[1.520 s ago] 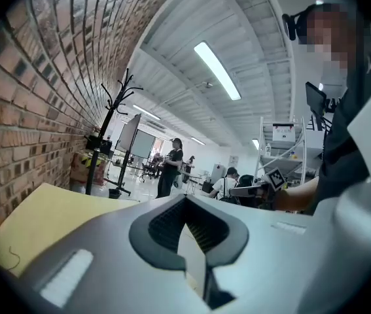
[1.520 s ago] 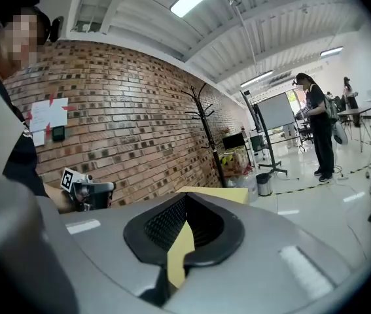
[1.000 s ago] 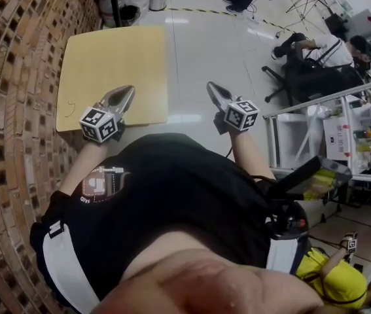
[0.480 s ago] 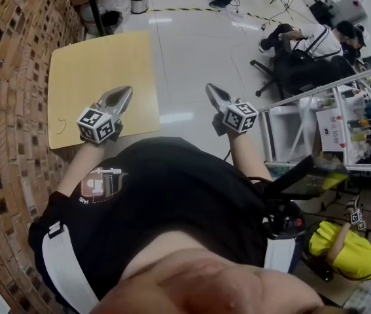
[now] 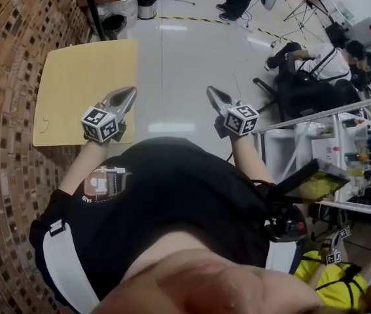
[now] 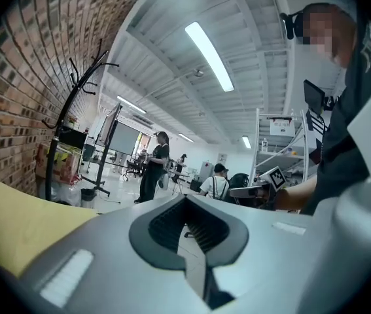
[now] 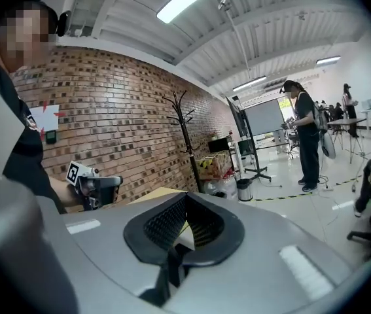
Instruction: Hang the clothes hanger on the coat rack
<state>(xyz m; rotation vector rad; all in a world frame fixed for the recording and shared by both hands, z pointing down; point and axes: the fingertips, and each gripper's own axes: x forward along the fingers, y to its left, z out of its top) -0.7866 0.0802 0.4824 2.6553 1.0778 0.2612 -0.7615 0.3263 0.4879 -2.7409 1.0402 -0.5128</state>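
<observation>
Yellow table point(image 5: 74, 84) sits beside a brick wall point(image 5: 5, 51). The left hand-held gripper point(image 5: 128, 93) and right hand-held gripper point(image 5: 211, 91) are both clenched, empty. A coat rack point(image 7: 186, 136) stands against the wall.

Rough brick wall point(image 5: 2, 77), glossy floor point(image 5: 185, 77)

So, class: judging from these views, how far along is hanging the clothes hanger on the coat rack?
Done: nothing that shows. The coat rack by the brick wall looks bare.
In hand: nothing. The left gripper and right gripper are both shut and empty, held out in front of the person beside the yellow table.
Left: everything. No hanger can be made out, so it must be found, gripped and hooked on the rack.
</observation>
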